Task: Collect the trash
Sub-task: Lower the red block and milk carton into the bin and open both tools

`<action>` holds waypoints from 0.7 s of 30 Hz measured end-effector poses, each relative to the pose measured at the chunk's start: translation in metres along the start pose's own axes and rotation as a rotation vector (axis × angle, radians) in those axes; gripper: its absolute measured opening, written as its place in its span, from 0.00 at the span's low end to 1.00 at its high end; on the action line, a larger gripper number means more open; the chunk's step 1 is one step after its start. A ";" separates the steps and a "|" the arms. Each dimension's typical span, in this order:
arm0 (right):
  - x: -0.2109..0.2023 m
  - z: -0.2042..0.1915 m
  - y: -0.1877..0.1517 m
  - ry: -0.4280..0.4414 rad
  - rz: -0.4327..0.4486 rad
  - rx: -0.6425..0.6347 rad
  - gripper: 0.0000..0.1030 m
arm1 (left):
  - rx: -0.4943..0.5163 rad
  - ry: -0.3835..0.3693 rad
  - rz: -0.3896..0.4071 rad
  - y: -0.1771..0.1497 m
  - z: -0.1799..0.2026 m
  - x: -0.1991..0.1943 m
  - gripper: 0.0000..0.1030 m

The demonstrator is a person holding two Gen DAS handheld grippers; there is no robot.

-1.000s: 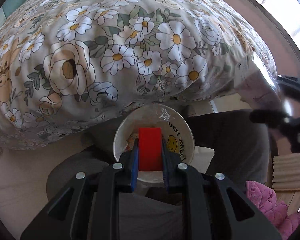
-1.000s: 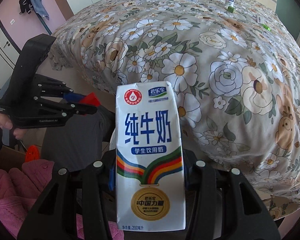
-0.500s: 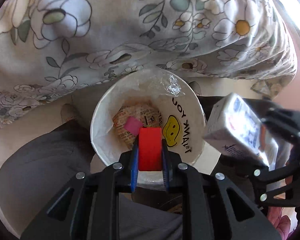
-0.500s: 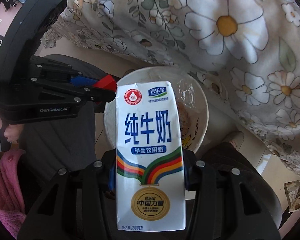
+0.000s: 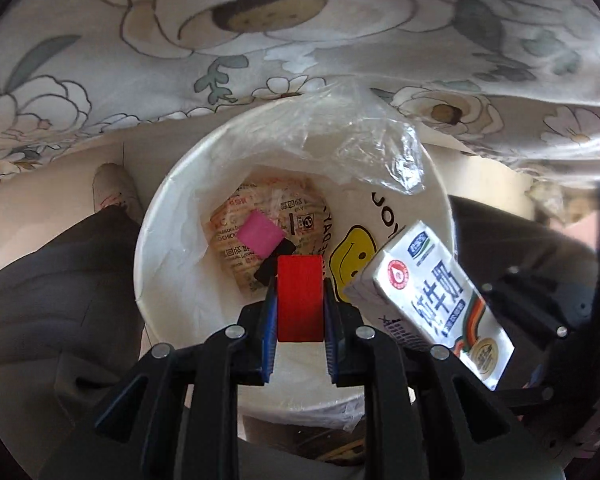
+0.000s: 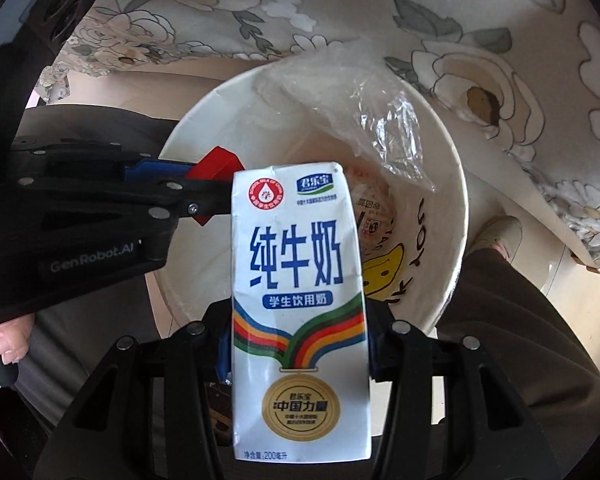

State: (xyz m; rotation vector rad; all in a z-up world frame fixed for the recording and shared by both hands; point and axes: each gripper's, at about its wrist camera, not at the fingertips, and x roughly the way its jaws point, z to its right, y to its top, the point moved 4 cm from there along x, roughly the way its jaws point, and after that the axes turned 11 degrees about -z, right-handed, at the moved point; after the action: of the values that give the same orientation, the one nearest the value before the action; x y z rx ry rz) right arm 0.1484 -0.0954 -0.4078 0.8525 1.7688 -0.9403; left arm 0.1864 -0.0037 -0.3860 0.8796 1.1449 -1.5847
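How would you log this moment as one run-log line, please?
left claw: shut on red block | right claw: shut on milk carton | both over bin

Bin [image 5: 160, 240] mouth mostly open, centre clear down to the wrappers [image 5: 268, 232] at the bottom. Crumpled plastic film [image 5: 364, 144] drapes over the bin's far rim. Milk carton [image 5: 432, 300] blocks its right side, red block [image 5: 300, 300] its near edge. Floral bedspread [image 5: 300, 32] overhangs close beyond the bin, possibly touching it.

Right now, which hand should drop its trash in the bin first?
Left. The red block in the left gripper hangs inside the bin's rim; the right gripper's carton hangs over the near rim.
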 end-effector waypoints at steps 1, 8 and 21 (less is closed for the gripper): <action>0.004 0.002 0.002 0.003 -0.006 0.011 0.47 | -0.005 0.000 -0.005 0.002 0.000 0.004 0.22; 0.032 0.010 0.014 0.024 -0.042 0.059 0.47 | -0.055 -0.037 -0.055 0.010 -0.010 0.020 0.22; 0.065 0.012 0.030 -0.007 -0.102 0.082 0.48 | -0.106 -0.017 -0.096 0.017 -0.014 0.042 0.28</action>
State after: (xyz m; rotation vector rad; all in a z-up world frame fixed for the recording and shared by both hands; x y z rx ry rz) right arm 0.1576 -0.0826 -0.4787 0.8154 1.7917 -1.0877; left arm 0.1908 -0.0036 -0.4328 0.7506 1.2633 -1.5902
